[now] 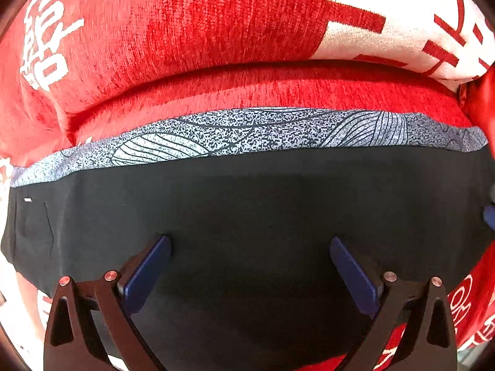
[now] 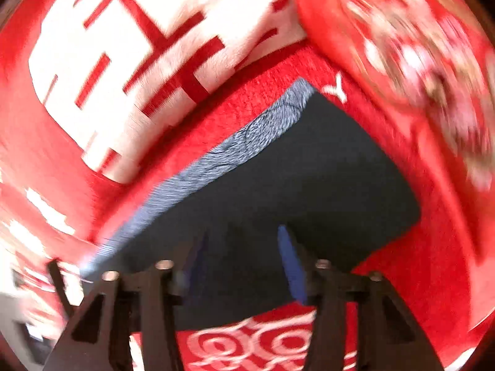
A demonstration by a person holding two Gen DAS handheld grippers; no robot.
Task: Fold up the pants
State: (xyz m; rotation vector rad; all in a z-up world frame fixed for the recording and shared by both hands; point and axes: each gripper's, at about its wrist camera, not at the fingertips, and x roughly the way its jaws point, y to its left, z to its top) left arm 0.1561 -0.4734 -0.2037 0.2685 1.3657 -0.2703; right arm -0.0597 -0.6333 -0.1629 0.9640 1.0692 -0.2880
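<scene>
The dark pants (image 1: 247, 204) lie flat and folded on a red cover, with a grey speckled leaf-print band (image 1: 247, 133) along their far edge. My left gripper (image 1: 250, 244) is open and empty, its blue pads (image 1: 148, 275) spread wide just above the dark cloth. In the right wrist view, which is blurred by motion, the pants (image 2: 309, 179) show as a dark slab with the grey band (image 2: 235, 151) on the left. My right gripper (image 2: 241, 238) is open above the pants' near edge and holds nothing.
The red cover (image 1: 185, 31) with white characters lies under and around the pants. A red and white patterned cushion or bundle (image 2: 417, 55) sits at the right. The other gripper's blue tip (image 1: 490, 216) shows at the right edge of the left wrist view.
</scene>
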